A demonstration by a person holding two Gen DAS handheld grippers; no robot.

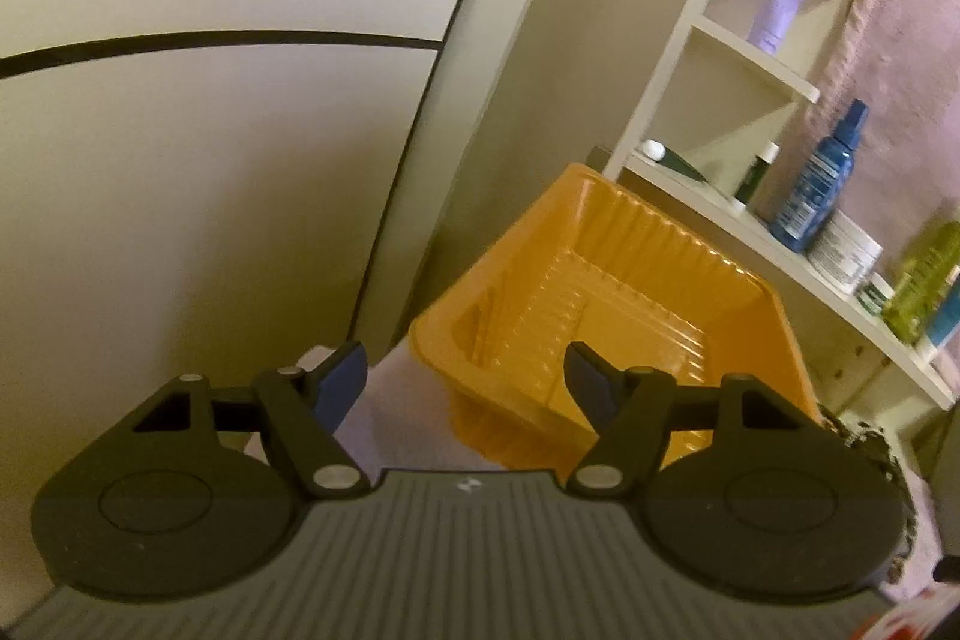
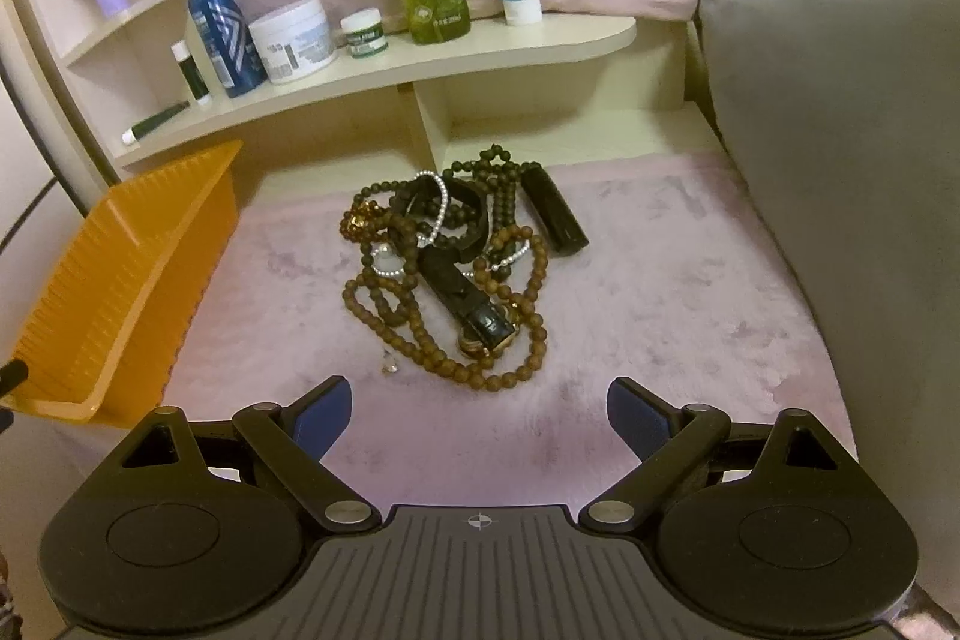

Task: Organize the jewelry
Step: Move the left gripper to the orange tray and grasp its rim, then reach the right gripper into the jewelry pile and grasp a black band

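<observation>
Gaping wide and empty, right claw point(image 2: 480, 409) faces tangled brown-and-black bead jewelry pile point(image 2: 447, 274) mid-frame; left claw point(image 1: 465, 379), also wide, fronts ribbed orange plastic tray point(image 1: 606, 304).

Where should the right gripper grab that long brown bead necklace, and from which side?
Take the brown bead necklace at its near loop, coming down from above with the open right gripper. That strand lies alone on the pink cloth, apart from the watch and the tangle behind it.

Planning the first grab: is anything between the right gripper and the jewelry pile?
Nothing visible. The right gripper, jaws open, faces the jewelry pile across bare pink cloth; the orange tray sits off to the left.
</observation>
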